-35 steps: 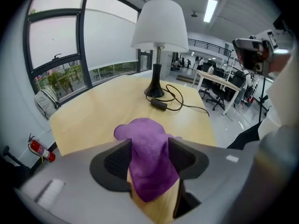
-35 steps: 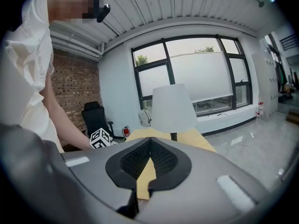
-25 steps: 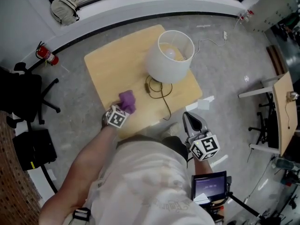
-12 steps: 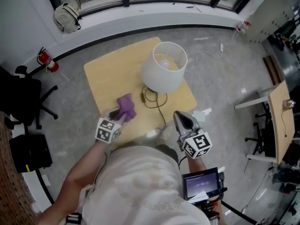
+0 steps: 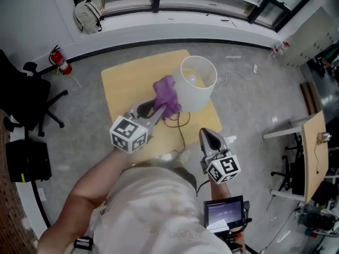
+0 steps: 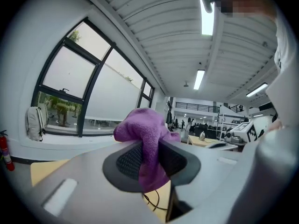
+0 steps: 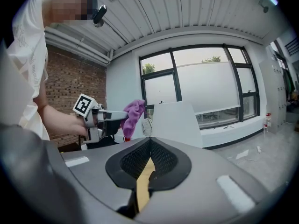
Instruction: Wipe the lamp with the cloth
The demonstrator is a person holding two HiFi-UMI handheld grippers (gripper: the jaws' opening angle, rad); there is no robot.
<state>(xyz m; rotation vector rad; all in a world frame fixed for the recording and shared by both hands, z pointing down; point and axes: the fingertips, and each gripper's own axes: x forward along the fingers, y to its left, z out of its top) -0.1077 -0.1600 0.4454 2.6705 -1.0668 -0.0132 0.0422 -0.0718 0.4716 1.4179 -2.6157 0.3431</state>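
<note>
A lamp with a white shade (image 5: pixel 197 83) stands on the far right part of a small wooden table (image 5: pixel 124 83). Its dark cord (image 5: pixel 183 127) trails toward the near edge. My left gripper (image 5: pixel 160 106) is shut on a purple cloth (image 5: pixel 167 95), held in the air against the shade's left side. In the left gripper view the cloth (image 6: pixel 145 127) bulges out above and below the pinching pads (image 6: pixel 131 158). The right gripper view shows the shade (image 7: pixel 176 120) and the cloth (image 7: pixel 133 113) ahead. My right gripper (image 5: pixel 211 138) hovers shut and empty off the table's near right corner.
A black office chair (image 5: pixel 21 94) and a red fire extinguisher (image 5: pixel 59 61) are to the left. A backpack (image 5: pixel 87 15) lies on the window ledge. Another wooden table (image 5: pixel 313 142) stands at the right. A small screen (image 5: pixel 225 213) hangs at my waist.
My left gripper has lifted the purple cloth from the table up to the lamp shade's left side. The right gripper has shifted slightly.
</note>
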